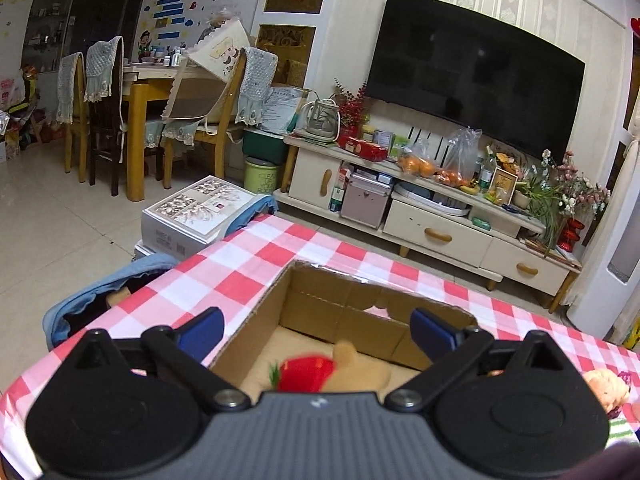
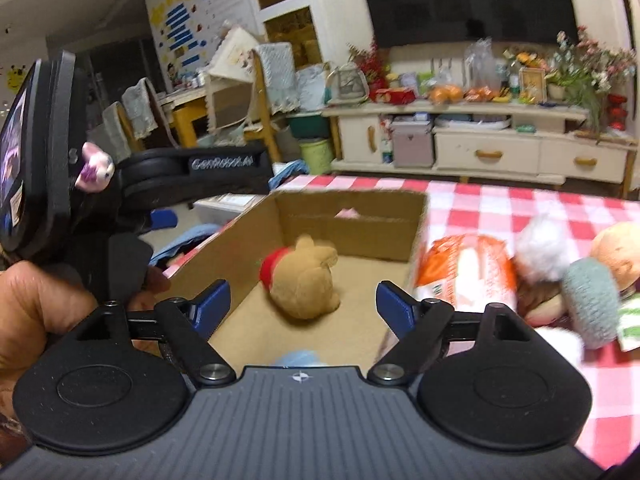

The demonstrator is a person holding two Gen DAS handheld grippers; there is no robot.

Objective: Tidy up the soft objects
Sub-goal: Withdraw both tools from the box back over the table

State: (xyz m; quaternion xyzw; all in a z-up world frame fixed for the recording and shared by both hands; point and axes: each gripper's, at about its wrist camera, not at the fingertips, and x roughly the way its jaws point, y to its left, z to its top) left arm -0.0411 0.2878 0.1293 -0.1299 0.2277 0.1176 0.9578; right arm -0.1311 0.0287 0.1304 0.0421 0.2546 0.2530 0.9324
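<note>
Both the left tongs (image 1: 316, 332) and right tongs (image 2: 303, 300) gape wide, holding nothing.

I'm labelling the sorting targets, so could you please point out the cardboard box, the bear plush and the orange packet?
cardboard box (image 2: 348, 228), right wrist view, inner far wall.
bear plush (image 2: 308, 284), right wrist view, tan body.
orange packet (image 2: 468, 272), right wrist view, front face.

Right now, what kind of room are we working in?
Most likely a home living and dining room: a wall-mounted TV above a cluttered cabinet, dining chairs around a table behind.
</note>
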